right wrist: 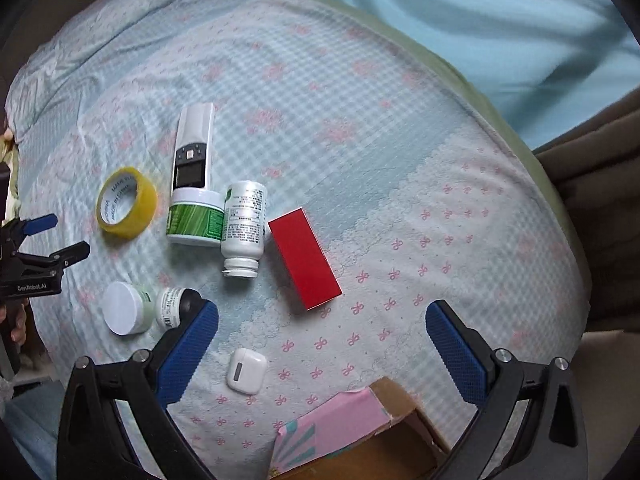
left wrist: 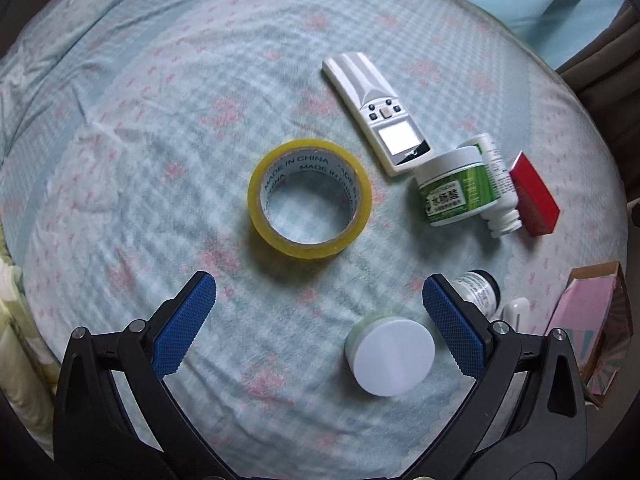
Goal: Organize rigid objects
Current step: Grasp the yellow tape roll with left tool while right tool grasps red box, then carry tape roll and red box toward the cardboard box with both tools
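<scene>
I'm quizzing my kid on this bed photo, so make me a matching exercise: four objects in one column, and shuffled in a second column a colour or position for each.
Things:
1. tape roll
2. remote
3. box
4. earbud case

Descriptions:
A. red, lying flat beside the white bottle
B. small and white, nearest the pink carton
C. yellow ring with printed lettering inside
D. long and white, with a screen and buttons

Pairs: 1-C, 2-D, 3-A, 4-B
</scene>
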A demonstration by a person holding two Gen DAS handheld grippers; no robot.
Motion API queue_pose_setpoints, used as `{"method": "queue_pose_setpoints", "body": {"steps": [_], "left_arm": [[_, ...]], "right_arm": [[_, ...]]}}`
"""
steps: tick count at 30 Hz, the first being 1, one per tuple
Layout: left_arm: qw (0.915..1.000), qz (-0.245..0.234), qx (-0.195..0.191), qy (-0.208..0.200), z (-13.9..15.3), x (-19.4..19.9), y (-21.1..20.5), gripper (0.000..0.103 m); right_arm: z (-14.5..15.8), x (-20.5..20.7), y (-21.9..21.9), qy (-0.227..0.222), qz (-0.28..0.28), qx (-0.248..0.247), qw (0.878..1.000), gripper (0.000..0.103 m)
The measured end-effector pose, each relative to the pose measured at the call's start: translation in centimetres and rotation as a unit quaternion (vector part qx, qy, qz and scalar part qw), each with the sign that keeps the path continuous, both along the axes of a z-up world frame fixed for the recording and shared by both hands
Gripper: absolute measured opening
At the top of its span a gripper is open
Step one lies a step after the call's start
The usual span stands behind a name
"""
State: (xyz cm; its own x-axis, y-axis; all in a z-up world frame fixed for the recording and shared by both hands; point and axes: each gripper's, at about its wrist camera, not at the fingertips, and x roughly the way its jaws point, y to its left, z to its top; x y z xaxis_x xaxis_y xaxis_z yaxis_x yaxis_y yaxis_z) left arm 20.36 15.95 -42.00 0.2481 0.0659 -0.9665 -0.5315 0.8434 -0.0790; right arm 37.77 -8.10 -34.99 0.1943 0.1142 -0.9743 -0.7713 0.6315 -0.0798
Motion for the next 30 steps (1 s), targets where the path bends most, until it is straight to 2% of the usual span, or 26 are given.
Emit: {"method": "queue_pose_setpoints", "body": {"steps": [6, 11, 16, 20, 22, 23, 25, 26, 28, 30], "left_arm": [[0.9995, 0.009, 0.001, 0.031, -5.4, 2.0, 0.6, 0.102], [0.9991, 0.020, 0.007, 0.036, -7.8, 3.4, 1.6, 0.102], [0.9992, 0.014, 0.010, 0.037, -9.1, 5.0, 2.2, 0.102], [0.9989, 0.002, 0.018, 0.043, -9.3, 6.8, 2.1, 0.102], [0.9986, -0.005, 0.023, 0.047, -9.2, 7.6, 2.0, 0.102], [0.9984, -0.010, 0.025, 0.049, -8.9, 8.2, 2.1, 0.102], [0.9971, -0.017, 0.035, 0.066, -8.9, 9.0, 2.0, 0.098], [0.9970, -0.016, 0.032, 0.069, -9.0, 9.3, 2.0, 0.098], [0.9975, -0.012, 0.024, 0.066, -8.9, 9.4, 2.3, 0.097], [0.9979, -0.012, 0.020, 0.060, -9.0, 9.4, 2.7, 0.097]], "right_arm": [[-6.3, 2.4, 2.6, 0.041, 0.065, -0.053, 0.996, 0.103], [-11.6, 3.7, 4.2, 0.064, 0.097, -0.111, 0.987, 0.103], [-14.7, 3.8, 5.5, 0.076, 0.135, -0.142, 0.978, 0.088], [-16.1, 3.9, 6.2, 0.084, 0.155, -0.156, 0.972, 0.082], [-16.8, 4.1, 6.5, 0.092, 0.162, -0.164, 0.969, 0.072], [-17.1, 4.2, 6.6, 0.096, 0.163, -0.169, 0.967, 0.070], [-17.5, 4.6, 6.7, 0.112, 0.163, -0.170, 0.966, 0.058], [-17.5, 4.7, 6.7, 0.117, 0.161, -0.169, 0.965, 0.056], [-17.4, 4.8, 7.2, 0.122, 0.162, -0.165, 0.965, 0.041], [-17.3, 4.9, 7.6, 0.127, 0.160, -0.167, 0.964, 0.039]]}}
